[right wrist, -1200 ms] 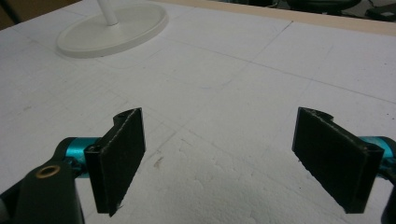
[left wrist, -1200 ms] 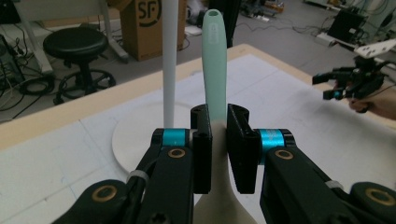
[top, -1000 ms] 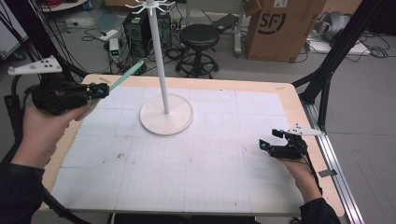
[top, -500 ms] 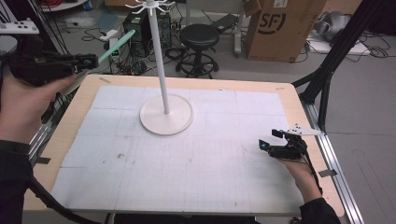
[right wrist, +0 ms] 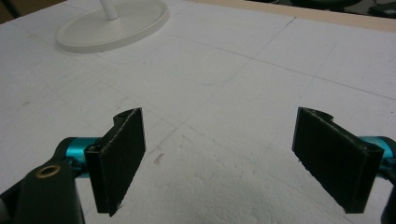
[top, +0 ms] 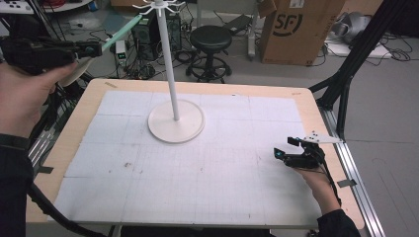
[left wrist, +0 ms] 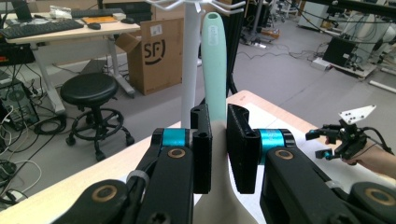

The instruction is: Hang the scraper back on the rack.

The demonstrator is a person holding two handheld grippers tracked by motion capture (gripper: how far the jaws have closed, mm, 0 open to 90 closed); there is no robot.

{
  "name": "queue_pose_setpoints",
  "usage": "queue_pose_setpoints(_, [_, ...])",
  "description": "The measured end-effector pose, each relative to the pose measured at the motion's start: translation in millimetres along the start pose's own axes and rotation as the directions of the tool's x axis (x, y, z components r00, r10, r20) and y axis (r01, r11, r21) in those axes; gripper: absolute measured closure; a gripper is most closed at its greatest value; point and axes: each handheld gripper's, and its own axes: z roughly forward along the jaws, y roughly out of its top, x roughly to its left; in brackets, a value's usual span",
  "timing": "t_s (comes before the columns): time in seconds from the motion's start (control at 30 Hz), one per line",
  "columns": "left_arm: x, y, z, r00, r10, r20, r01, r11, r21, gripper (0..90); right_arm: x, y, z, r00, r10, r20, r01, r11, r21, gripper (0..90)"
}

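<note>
My left gripper [top: 91, 48] is raised off the table's far left corner, shut on a utensil with a mint-green handle [top: 121, 32] and a cream head by the hand. In the left gripper view the pads [left wrist: 201, 149] clamp the utensil [left wrist: 215, 56] at its neck, and its handle tip points up at the hooks [left wrist: 196, 5] of the white stand [left wrist: 190, 60]. The stand's pole [top: 168, 64] rises from a round base [top: 176, 122] on the white mat. My right gripper [top: 286, 147] rests open at the right; its view has bare mat between the jaws [right wrist: 224, 154].
A black stool [top: 211, 37], a cardboard box [top: 296, 27] and computer gear stand on the floor behind the table. A black frame leg [top: 346, 74] slants beside the right edge. The stand's base [right wrist: 116, 23] lies far ahead of the right gripper.
My left hand has lifted the utensil up and to the left, bringing its handle tip close to the hooks at the top of the stand. The right gripper has stayed put.
</note>
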Motion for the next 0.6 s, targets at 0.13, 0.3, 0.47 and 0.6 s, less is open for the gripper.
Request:
queue_pose_setpoints(0.13, [1.9,1.4,-0.5,1.0,-0.003,-0.004,0.002,1.0,-0.006,80.7,0.2,0.0,0.3,1.0,-0.002,-0.002,0.002,1.0,0.001,16.1])
queue_pose_setpoints(0.3, [4.8,2.4,0.9,0.9999,-0.009,-0.012,0.009,0.9999,-0.01,80.7,0.3,0.0,0.3,1.0,-0.003,-0.002,0.003,1.0,0.001,16.1])
queue_pose_setpoints(0.47, [6.2,2.2,3.0,0.9998,-0.012,-0.016,0.012,0.9999,-0.01,80.7,-0.1,-0.1,0.4,1.0,-0.005,0.0,0.005,1.0,0.0,16.2])
queue_pose_setpoints(0.6, [6.1,2.3,4.8,0.9999,-0.012,-0.011,0.012,0.9999,-0.009,80.7,0.1,-0.1,0.5,1.0,-0.004,0.0,0.004,1.0,0.0,16.1])
